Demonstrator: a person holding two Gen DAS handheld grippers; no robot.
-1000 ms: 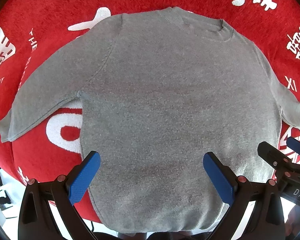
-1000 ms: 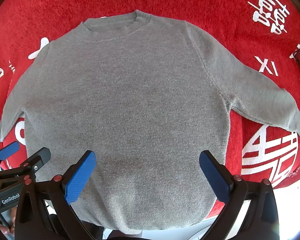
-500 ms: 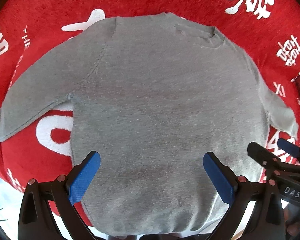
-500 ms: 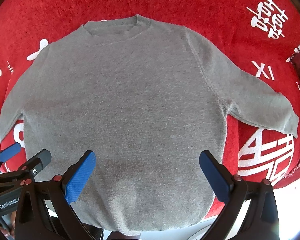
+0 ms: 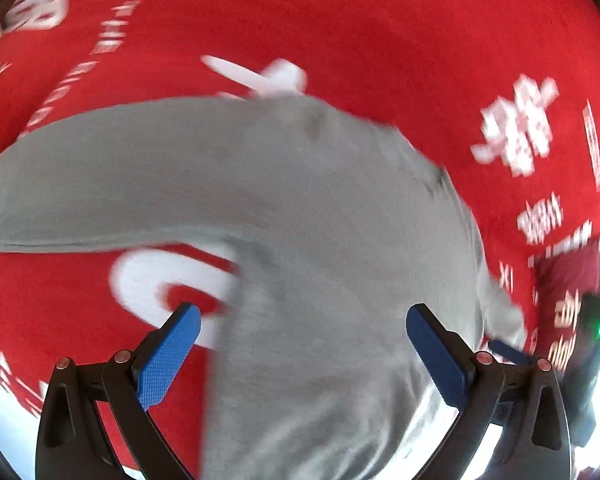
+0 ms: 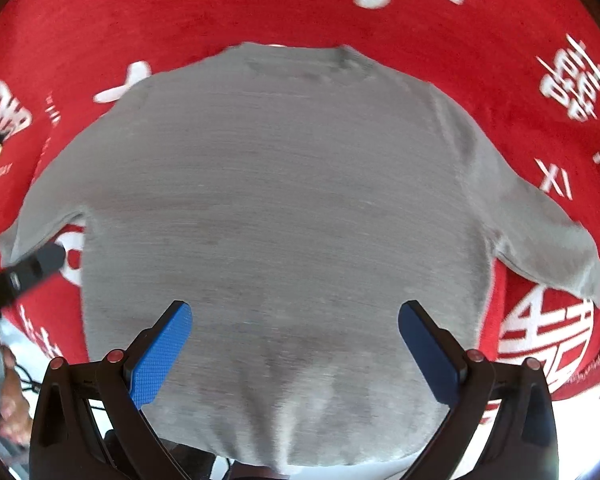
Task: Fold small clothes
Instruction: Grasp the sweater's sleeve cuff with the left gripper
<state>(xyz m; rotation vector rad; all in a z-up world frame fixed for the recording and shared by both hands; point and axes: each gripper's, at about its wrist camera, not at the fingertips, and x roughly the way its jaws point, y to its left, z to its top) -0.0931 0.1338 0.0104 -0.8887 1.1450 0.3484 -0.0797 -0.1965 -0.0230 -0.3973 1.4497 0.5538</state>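
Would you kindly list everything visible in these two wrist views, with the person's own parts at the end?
sweater: one, grey, spread flat on the cloth, sleeves out to both sides.
cloth: one, red with white lettering, under the sweater.
left claw: one, black with blue pads, open, over the sweater's left side.
right claw: one, black with blue pads, open, over the sweater's lower middle.
hand: one, at the right view's lower left edge.
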